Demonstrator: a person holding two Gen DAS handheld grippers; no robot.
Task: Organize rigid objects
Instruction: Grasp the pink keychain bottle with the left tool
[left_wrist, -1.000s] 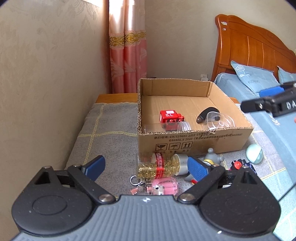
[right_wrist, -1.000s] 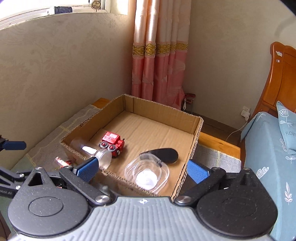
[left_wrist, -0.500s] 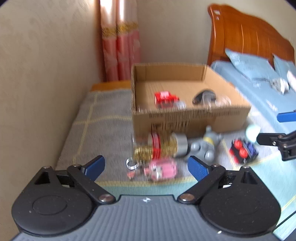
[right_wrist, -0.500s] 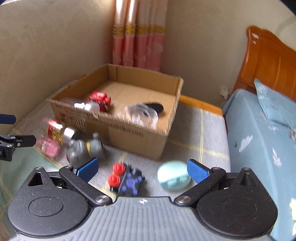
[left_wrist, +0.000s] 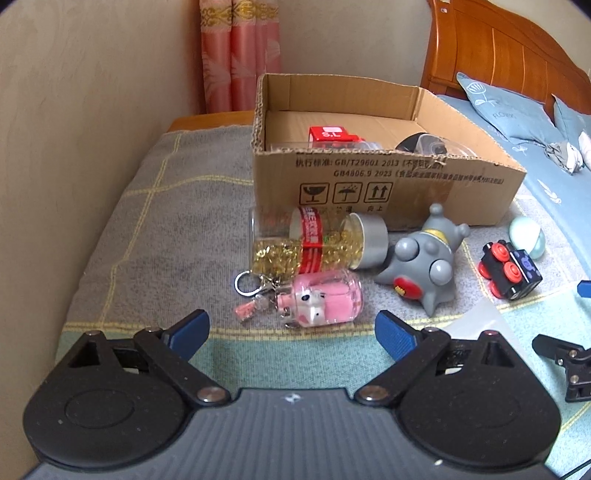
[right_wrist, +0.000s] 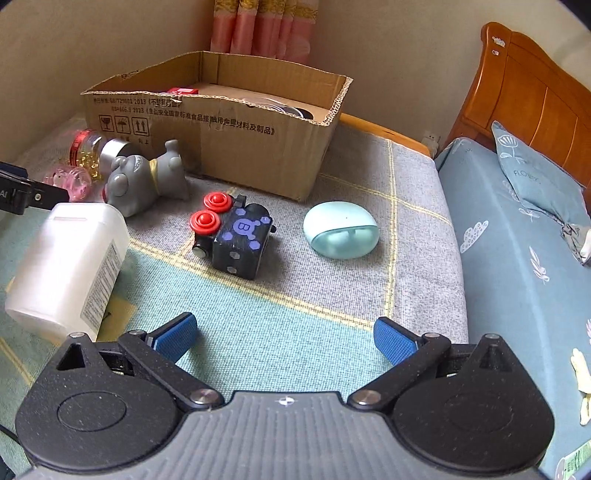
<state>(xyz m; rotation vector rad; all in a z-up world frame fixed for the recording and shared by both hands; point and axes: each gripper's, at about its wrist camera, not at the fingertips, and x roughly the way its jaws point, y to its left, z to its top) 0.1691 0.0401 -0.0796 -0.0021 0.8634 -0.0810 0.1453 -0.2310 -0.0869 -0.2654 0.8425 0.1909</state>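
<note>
Box (left_wrist: 388, 184) walls hide most of what lies inside: ahead of the left gripper (left_wrist: 291, 330) only the top of a red toy (left_wrist: 328, 133) and the rim of a clear lid (left_wrist: 430, 144) show above the near edge. The left gripper is spread wide with nothing between its pads; just ahead of it lie a pink keychain (left_wrist: 319, 301), a capsule jar (left_wrist: 314, 242) and a grey figure (left_wrist: 424, 264). The right gripper (right_wrist: 284, 338) is equally wide and empty. Ahead of it sit a black cube (right_wrist: 238, 236) and a mint case (right_wrist: 341, 229); to its left a white bottle (right_wrist: 68, 266) is cut off by the frame. Everything rests on a grey-and-teal blanket (right_wrist: 258, 325) near a beige wall, a pink curtain (left_wrist: 238, 55) and a wooden headboard (right_wrist: 535, 96).
</note>
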